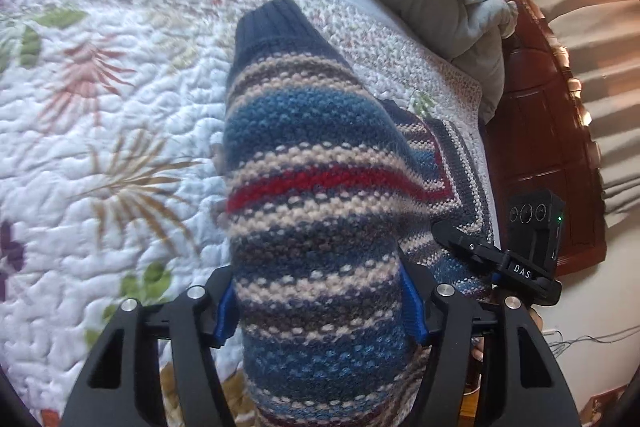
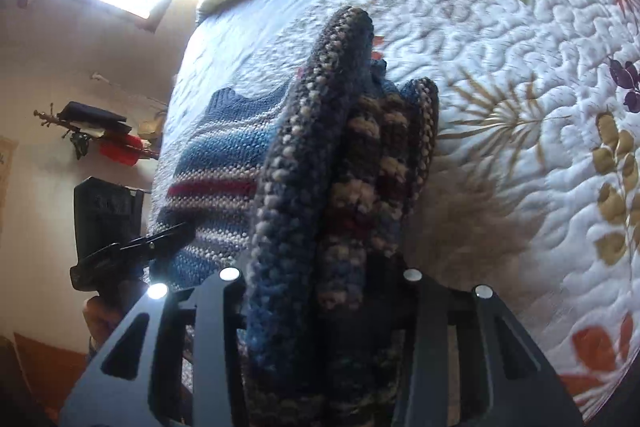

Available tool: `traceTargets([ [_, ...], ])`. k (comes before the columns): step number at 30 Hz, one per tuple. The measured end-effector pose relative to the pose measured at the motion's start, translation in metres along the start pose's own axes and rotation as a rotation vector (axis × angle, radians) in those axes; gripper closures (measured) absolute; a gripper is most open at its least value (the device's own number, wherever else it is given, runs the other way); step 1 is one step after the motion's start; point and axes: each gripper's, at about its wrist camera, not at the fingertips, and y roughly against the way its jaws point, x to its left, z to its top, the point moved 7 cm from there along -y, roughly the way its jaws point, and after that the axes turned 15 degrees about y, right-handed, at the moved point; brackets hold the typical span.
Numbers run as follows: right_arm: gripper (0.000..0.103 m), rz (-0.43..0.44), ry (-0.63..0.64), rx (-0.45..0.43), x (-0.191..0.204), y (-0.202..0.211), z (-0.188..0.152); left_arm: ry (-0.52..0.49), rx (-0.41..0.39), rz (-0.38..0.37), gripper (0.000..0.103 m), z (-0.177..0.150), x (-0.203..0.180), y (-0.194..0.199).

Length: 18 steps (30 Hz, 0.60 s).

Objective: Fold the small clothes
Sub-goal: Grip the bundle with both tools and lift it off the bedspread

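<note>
Clearly, the sweater (image 1: pixel 320 187) is held above the bed (image 1: pixel 100 107): one part is clamped by the left gripper (image 1: pixel 320 311), a bunched part by the right gripper (image 2: pixel 320 291).

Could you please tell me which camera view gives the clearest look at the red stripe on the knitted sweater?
The left wrist view shows it best: the red stripe runs bright and sharp across the striped sweater between the left gripper's fingers. The right wrist view shows the stripe smaller, dimmer and partly hidden behind bunched knit.
</note>
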Motion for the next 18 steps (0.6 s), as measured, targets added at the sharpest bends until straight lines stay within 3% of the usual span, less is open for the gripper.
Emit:
traceTargets([
  [4, 0.065, 0.055, 0.051, -0.049, 0.072, 0.001, -0.008, -0.007, -0.039, -0.021, 0.039, -0.022, 0.013, 0.057],
  [10, 0.065, 0.092, 0.171, -0.072, 0.169, -0.021, -0.048, 0.000, -0.114, -0.033, 0.039, -0.074, 0.071, 0.144],
  [18, 0.065, 0.116, 0.261, -0.015, 0.261, -0.081, -0.129, 0.074, -0.180, -0.051, 0.039, -0.144, 0.176, 0.195],
])
